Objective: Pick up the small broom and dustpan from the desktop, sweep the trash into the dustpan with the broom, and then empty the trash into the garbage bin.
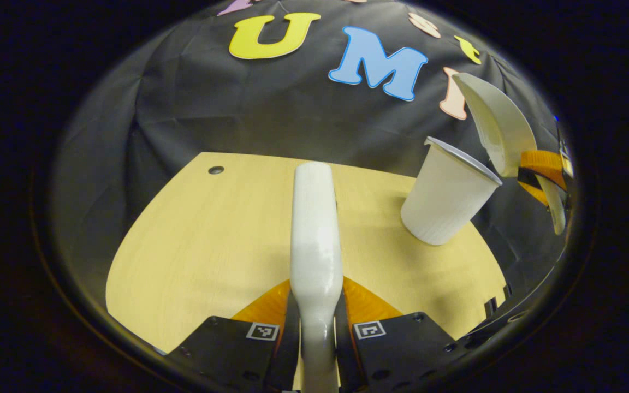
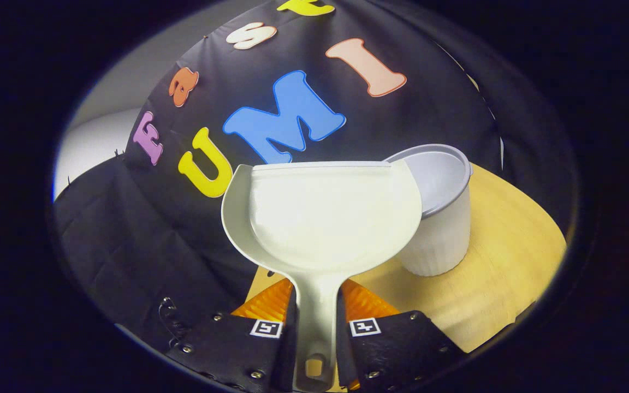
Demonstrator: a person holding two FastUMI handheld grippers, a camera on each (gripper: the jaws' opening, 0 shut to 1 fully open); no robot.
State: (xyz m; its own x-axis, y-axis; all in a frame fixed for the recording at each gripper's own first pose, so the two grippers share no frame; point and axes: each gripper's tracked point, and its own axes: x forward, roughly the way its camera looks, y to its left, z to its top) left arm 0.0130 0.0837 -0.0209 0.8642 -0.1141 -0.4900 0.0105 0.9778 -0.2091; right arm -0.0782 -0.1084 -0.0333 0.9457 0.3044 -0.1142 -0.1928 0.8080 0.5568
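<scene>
Above the tabletop's (image 2: 511,284) far edge, the right gripper (image 2: 314,322) clamps the dustpan (image 2: 320,218) beside the garbage bin (image 2: 440,240), seemingly for emptying; the left gripper (image 1: 315,322) clasps the broom (image 1: 315,229).

No readable text, brand or number on any object. Only signs: small square black-and-white coded markers, one on each finger block of the left gripper (image 1: 316,331) and of the right gripper (image 2: 314,327). They are patterns, not legible characters. Broom, dustpan and bin surfaces unmarked where visible.
</scene>
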